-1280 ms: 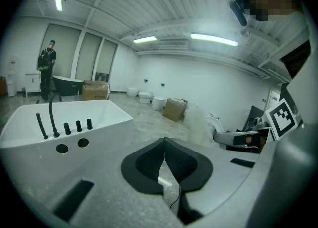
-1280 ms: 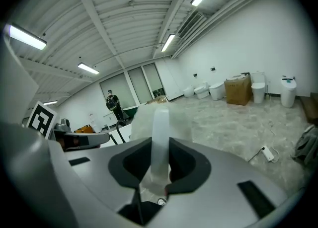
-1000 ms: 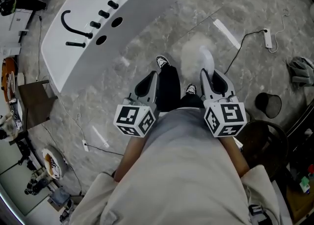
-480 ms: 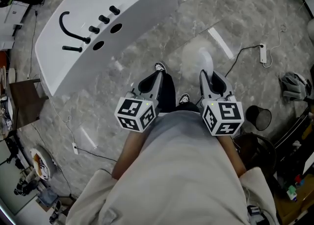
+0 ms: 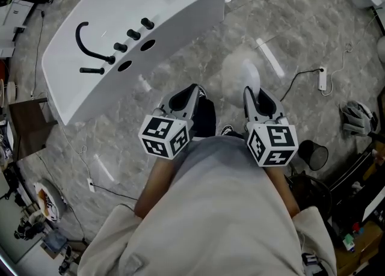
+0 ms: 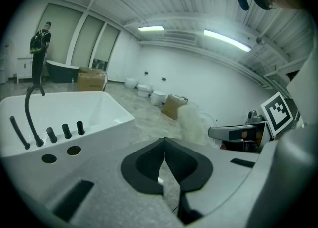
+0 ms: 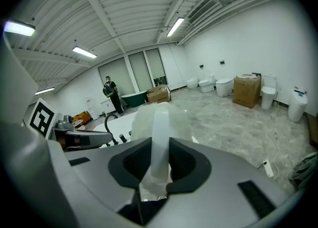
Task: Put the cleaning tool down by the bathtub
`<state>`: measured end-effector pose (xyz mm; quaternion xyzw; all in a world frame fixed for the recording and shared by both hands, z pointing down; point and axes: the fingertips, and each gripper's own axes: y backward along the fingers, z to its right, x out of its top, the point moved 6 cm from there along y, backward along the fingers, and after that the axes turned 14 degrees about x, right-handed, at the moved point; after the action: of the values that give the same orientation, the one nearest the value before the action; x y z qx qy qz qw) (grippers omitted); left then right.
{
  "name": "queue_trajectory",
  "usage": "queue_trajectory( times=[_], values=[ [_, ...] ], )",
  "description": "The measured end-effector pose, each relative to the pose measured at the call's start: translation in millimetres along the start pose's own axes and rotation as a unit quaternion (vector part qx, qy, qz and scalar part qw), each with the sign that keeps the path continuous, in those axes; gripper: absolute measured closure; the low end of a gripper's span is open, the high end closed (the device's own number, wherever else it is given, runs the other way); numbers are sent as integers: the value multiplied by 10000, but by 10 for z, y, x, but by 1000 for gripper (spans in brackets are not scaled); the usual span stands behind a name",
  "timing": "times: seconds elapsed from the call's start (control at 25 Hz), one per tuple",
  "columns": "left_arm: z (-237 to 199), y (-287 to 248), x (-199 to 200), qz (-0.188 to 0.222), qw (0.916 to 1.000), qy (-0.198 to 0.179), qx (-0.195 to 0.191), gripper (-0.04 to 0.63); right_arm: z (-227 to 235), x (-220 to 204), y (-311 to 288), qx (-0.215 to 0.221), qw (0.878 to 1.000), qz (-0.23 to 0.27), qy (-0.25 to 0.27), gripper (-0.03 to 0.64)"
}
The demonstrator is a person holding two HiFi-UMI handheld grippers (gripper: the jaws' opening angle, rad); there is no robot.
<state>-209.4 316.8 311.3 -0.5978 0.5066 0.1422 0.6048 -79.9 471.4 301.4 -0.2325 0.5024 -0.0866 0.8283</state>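
Floor: grey marble-look tile floor (image 5: 301, 22), glossy, with bright reflected streaks of the ceiling lights. You stand on it, facing the long side of the white freestanding bathtub (image 5: 180, 4), which lies up and left in the head view.

Tub deck: black curved faucet (image 5: 90, 37), a row of black knobs (image 5: 133, 33), two open holes beside them.

Right gripper (image 7: 160, 145): fingers clamped on the flat white handle of the white fluffy cleaning tool (image 7: 160, 117). The fluffy head sticks out ahead of the fingers. In the head view the tool (image 5: 239, 75) hangs over bare floor, to the right of the tub's near corner and apart from it. It is not on the floor.

Left gripper (image 6: 164, 145): fingers closed tip to tip, nothing between them. It is held level with the right one, just beside your body.

Room: a large white showroom with a ribbed ceiling and long strip lights (image 7: 83, 52). White toilets (image 7: 222, 86) and a brown cardboard box (image 7: 247, 90) stand along the far wall. A person in dark clothes (image 7: 110, 93) stands by a dark tub (image 7: 133, 98) near the tall windows.

Floor clutter on your right: white power strip (image 5: 323, 79) on a black cable, round black bin (image 5: 313, 154).
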Motion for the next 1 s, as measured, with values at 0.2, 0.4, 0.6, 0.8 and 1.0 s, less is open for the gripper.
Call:
queue_trajectory(
  times=[0.2,0.4,0.6,0.8,1.0],
  values=[
    [-380,-175,313,86,9999,61,2,586,-46,296,-460,67,10000,16,23,541],
    [-806,-269,529,158,9998,83,-54,586,-190,545,-958,229,9997,-54,106,541],
    [-1184,-363,655,321,9986,127,-390,586,-386,718,-1414,379,9989,-126,235,541],
    [-1569,-378,762,368,9982,144,-457,586,-627,878,-1773,458,9981,-129,393,541],
    [-1817,-452,771,233,9990,238,-292,586,-646,958,-1994,440,9979,-229,420,541]
  ],
)
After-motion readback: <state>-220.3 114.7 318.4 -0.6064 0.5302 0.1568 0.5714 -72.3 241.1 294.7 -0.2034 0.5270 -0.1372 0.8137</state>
